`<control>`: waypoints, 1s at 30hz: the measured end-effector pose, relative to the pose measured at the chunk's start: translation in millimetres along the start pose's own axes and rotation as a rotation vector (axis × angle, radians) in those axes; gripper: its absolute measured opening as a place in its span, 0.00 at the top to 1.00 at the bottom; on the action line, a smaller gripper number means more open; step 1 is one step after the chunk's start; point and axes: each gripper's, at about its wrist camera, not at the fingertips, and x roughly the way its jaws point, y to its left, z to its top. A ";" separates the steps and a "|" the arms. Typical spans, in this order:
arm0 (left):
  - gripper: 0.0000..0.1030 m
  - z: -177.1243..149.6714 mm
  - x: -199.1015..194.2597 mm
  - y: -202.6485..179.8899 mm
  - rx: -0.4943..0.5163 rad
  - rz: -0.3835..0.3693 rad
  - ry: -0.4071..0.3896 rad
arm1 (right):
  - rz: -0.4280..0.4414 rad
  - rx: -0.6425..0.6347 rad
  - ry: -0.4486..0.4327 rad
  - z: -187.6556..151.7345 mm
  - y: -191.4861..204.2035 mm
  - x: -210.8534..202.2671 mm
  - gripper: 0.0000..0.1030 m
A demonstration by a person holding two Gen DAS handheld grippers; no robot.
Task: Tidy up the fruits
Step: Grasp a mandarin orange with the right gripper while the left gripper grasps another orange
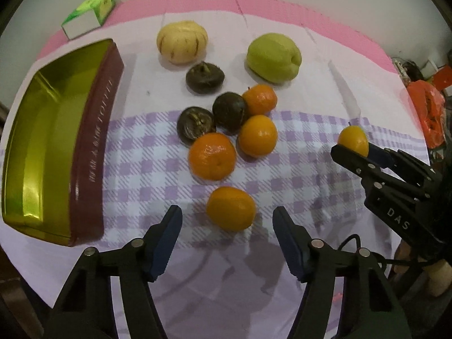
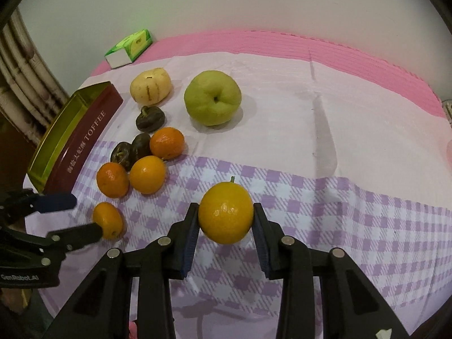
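I read the biggest risk at the toffee tin (image 2: 82, 138), long and open-topped, lying far off to the left of my right gripper (image 2: 226, 223) with its long axis running away from me; its near wall is tall, and a fruit carried over too low could clip the rim and bounce out onto the checked cloth (image 2: 325, 203). Next is the green apple-like fruit (image 2: 212, 100), ahead of the right gripper and well apart from it, stem dimple turned toward that camera; round and heavy-looking, I judge it too wide for an easy pinch, so it may squirt out of the pads. The pale striped melon-like fruit (image 2: 150, 89) sits left of it, near the tin's far corner. The right gripper is clamped on an orange (image 2: 225, 214), stem stub pointing up and away, no real long axis; the pads bite at the widest part, so a twist could roll it free. The left gripper (image 1: 226, 237) has its jaws apart and not touching anything, with another orange (image 1: 230, 208) just ahead between the tips, near-round, perhaps slightly wider across. Closing off-centre would nudge it toward the cluster of three oranges (image 1: 212, 156) and the dark brown fruits (image 1: 230, 113) beyond, scattering them. What those dark fruits are I cannot tell.
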 end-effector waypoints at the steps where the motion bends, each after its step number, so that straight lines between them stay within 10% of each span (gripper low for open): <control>1: 0.38 0.4 2.4 -0.6 -0.002 -0.003 0.009 | 0.002 0.003 0.000 0.0 -0.3 0.4 0.67; 13: 0.58 4.9 25.1 -2.5 -0.018 -0.007 0.065 | 0.011 0.022 0.005 -1.4 -4.7 0.3 0.67; 30: 0.60 3.5 2.6 12.6 -0.007 -0.033 -0.008 | 0.005 0.005 0.033 -4.0 -0.4 9.1 0.67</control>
